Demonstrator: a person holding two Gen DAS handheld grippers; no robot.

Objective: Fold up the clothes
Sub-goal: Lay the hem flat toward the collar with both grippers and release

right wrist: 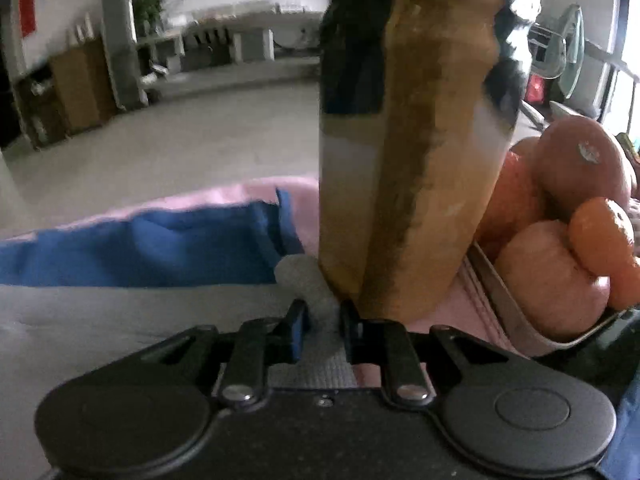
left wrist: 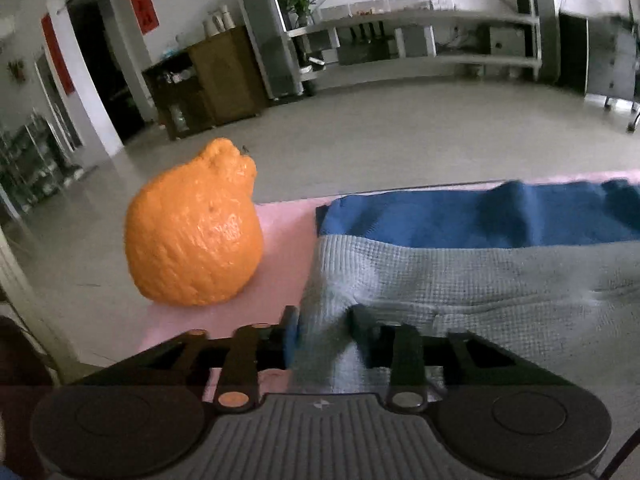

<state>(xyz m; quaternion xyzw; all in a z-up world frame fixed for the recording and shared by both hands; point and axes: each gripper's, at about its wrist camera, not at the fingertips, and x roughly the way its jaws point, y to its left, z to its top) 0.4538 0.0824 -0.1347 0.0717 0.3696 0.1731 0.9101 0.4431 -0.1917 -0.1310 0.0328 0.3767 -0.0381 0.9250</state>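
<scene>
We see both claws, left (left wrist: pixel 324 336) and right (right wrist: pixel 324 320), clamped on the grey cloth (left wrist: pixel 460 276); orange (left wrist: pixel 194 232) at ten o'clock.

the worktop (left wrist: pixel 280 224) wears a pink cover. just ahead and to the left of the left gripper (left wrist: pixel 324 332) a bumpy orange fruit (left wrist: pixel 194 232) sits on it near the edge. a grey waffle-knit cloth (left wrist: pixel 460 280) lies right under and ahead of that gripper, a blue garment (left wrist: pixel 460 216) past it. beyond the right gripper (right wrist: pixel 324 314) a tall brownish object (right wrist: pixel 416 160) stands close in front, and to its right a tray (right wrist: pixel 500 292) of orange fruit rests on the pink cover.
</scene>
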